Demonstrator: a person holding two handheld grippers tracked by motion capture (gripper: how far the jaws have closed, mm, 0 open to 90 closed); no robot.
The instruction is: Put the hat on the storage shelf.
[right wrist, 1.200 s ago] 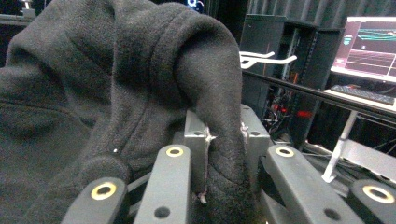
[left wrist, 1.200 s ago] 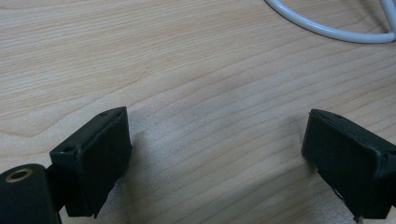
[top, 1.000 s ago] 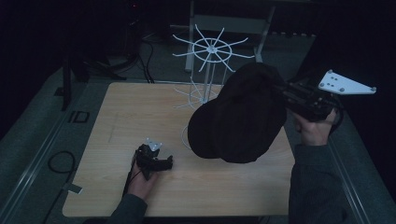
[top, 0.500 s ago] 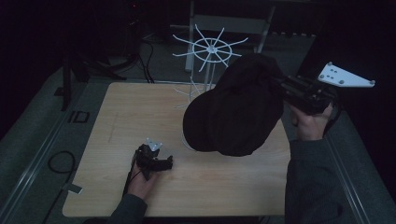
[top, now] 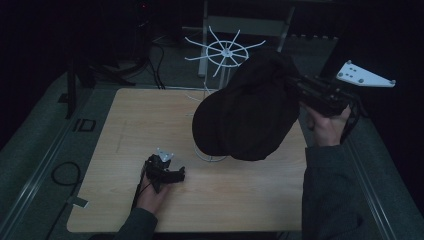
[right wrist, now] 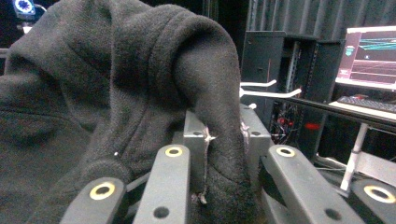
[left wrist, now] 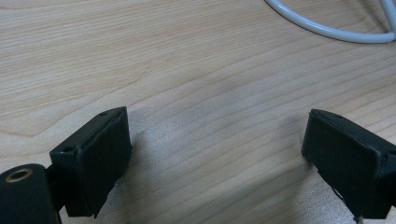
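The right gripper (top: pixel 300 90) has its jaws clamped on a fold of the black cap (top: pixel 250 112), and in the right gripper view the dark fleecy cloth (right wrist: pixel 140 84) is pinched tight between the two grey metal pads (right wrist: pixel 194 130), with a frayed pale thread hanging at the seam. The cap hangs in the air from that grip, brim toward the left, in front of the white wire rack (top: pixel 225 50) and covering much of its stem; the rack's spoked wheel top rises just behind and above the cap, and its ring-shaped wire foot (top: pixel 212 157) peeks out below the cap on the wooden table (top: pixel 120 125). The right hand (top: pixel 327 127) holds the gripper off the right side of the rack, above the table's right edge. The left gripper (top: pixel 165 172) rests on the table well in front of the rack and to its left, held by the left hand (top: pixel 152 192). In the left gripper view its two black fingers (left wrist: pixel 98 154) stand wide apart with bare wood grain between them, gripping nothing, and a curve of the rack's white wire foot (left wrist: pixel 327 28) lies ahead of them. No brand or writing can be read on the cap or the grippers; a lit monitor (right wrist: pixel 369 56) behind the cap shows lines too small to make out.
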